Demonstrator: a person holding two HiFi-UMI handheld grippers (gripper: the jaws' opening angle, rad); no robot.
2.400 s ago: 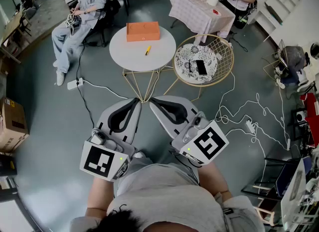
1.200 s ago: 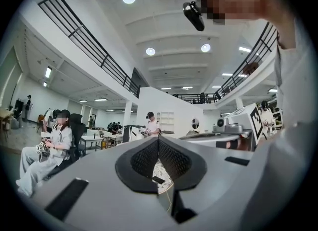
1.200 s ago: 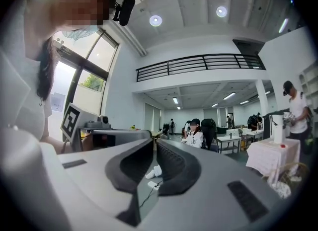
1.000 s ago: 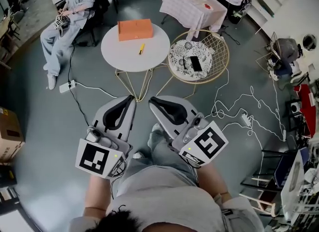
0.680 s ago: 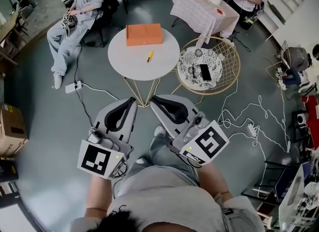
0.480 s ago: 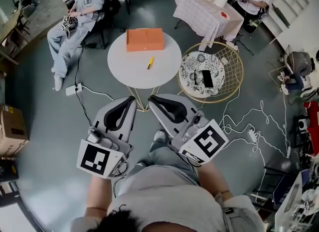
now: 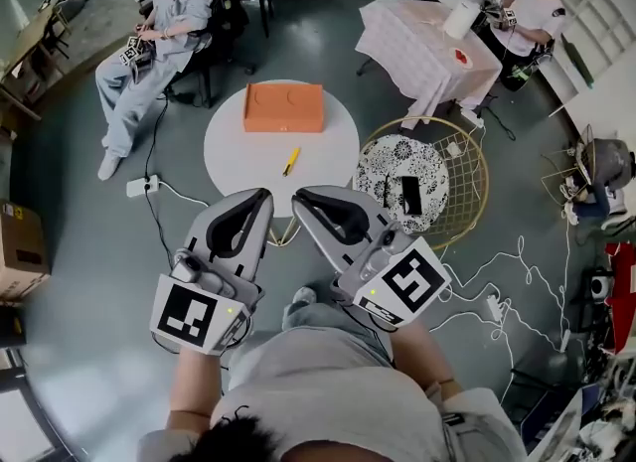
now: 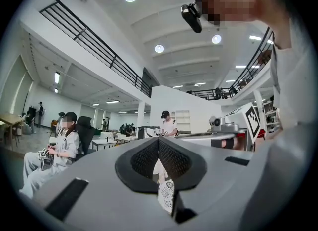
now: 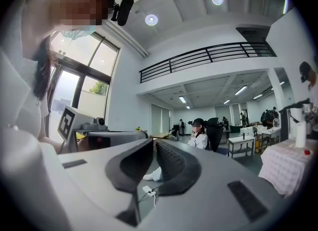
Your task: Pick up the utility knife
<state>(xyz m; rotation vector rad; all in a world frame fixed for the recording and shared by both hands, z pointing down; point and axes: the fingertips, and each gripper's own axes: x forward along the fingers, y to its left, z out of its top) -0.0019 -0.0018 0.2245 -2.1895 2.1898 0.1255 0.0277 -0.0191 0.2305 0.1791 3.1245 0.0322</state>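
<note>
The yellow utility knife point(image 7: 290, 161) lies on the round white table point(image 7: 229, 147), just in front of a flat orange box point(image 7: 283, 108). My left gripper point(image 7: 260, 196) and right gripper point(image 7: 299, 198) are held side by side at waist height, their tips over the table's near edge, short of the knife. Both are shut with nothing between the jaws. The left gripper view shows only the closed left gripper point(image 8: 159, 139) and the hall beyond. In the right gripper view the right gripper point(image 9: 153, 141) also hides the knife.
A gold wire basket table point(image 7: 467, 167) holding a patterned cloth and a black phone point(image 7: 411, 195) stands right of the white table. A seated person point(image 7: 149, 43) is at the far left. Cables point(image 7: 517, 261) and a power strip point(image 7: 137, 187) lie on the floor.
The white table and knife have come closer to the grippers in the head view. Both grippers stay shut and side by side.
</note>
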